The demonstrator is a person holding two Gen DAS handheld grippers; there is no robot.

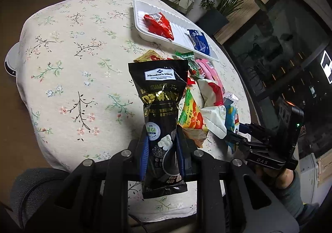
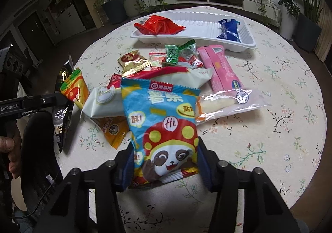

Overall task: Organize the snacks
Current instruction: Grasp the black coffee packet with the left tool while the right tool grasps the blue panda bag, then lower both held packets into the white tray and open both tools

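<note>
**me:** Black foil pouch (image 1: pixel 164 121) is pinched between the left gripper (image 1: pixel 160 156) fingers near its bottom end, so most of the bag stands above the grip. The right gripper (image 2: pixel 165 162) has its jaws pressed onto the blue bag (image 2: pixel 164 129), low down near one end too. Both are off the table, I think. The tray (image 2: pixel 247 41) sits at the far side with a red pack (image 2: pixel 158 25) at one end and a navy pack (image 2: pixel 229 29) at the other, middle free.

**lurker:** So what's the worry? Just drop them in.

**me:** A few things. Both bags are slick and held by an end, so if I swing fast they could pivot or slide out. The pouch is tall and floppy, and it could flop onto the pile (image 2: pixel 172 62) and drag small candies along. The pile also lies between me and the tray, right beside its near rim, so a low pass could sweep the green sweets (image 2: pixel 172 54) or the pink sticks (image 2: pixel 222 69) off the cloth (image 1: pixel 68 62).

**lurker:** And the arms?

**me:** They're close together. If both head for that gap at once, they could bump.
</note>
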